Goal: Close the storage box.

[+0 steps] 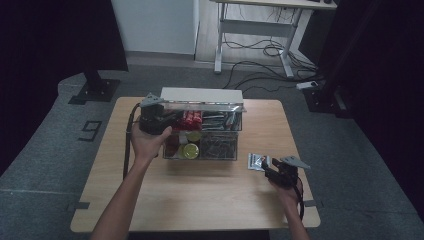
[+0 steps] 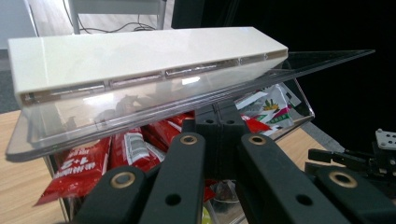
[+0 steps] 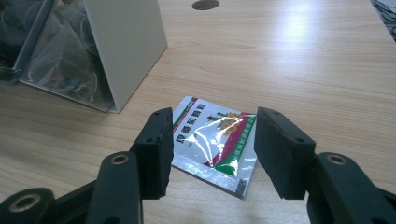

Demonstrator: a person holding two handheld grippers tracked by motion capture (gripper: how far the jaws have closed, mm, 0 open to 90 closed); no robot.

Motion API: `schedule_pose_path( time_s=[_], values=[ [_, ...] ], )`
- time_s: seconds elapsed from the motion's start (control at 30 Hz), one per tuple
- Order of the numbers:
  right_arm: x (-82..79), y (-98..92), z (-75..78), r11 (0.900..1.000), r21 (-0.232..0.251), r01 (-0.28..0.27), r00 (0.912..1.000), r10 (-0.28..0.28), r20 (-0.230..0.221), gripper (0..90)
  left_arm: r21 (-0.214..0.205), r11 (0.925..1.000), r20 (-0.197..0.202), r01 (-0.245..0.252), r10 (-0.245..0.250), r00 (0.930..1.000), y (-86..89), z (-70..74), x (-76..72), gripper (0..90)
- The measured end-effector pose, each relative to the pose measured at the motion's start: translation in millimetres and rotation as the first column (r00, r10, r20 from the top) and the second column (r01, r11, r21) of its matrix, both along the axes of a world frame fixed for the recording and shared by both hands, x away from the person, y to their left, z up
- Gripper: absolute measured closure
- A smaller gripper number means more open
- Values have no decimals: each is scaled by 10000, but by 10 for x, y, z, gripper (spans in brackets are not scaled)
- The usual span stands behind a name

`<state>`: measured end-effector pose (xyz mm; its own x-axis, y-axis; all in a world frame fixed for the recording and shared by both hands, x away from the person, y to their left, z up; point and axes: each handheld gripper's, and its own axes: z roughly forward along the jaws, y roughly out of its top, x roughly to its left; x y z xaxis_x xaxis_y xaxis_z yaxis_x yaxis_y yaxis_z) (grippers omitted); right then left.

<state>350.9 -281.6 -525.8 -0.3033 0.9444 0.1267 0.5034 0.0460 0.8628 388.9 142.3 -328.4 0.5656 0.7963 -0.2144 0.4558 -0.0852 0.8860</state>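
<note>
Sachet [image 3: 215,142], 1 white foil packet, flat on the wooden table [image 3: 303,60] between the spread jaws of the right gripper [image 3: 210,154], pads not pressing it. Farther off, left gripper [image 2: 219,126], jaws together, under the raised clear lid [image 2: 154,79] of the storage box [image 1: 202,137] holding red packets [image 2: 84,163].

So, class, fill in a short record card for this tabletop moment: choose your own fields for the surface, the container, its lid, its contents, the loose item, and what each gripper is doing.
surface: wooden table
container: clear organiser box near the table's far edge
lid: clear lid with white strip, raised, tilted
contents: red packets, round yellow items, other sachets
loose item: sachet lying flat on table, right of box
left gripper: jaws shut, under the raised lid
right gripper: jaws open, either side of the sachet, not pressing it
</note>
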Motion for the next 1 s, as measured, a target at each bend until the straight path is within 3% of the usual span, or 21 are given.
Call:
schedule_pose_path(
  time_s=[1.0],
  values=[
    [-48, 4, -30, 9999, 146, 68, 9999, -66, -139, 511, -41, 9998, -638, 169, -171, 9978, 136, -243, -91, 900]
  ],
)
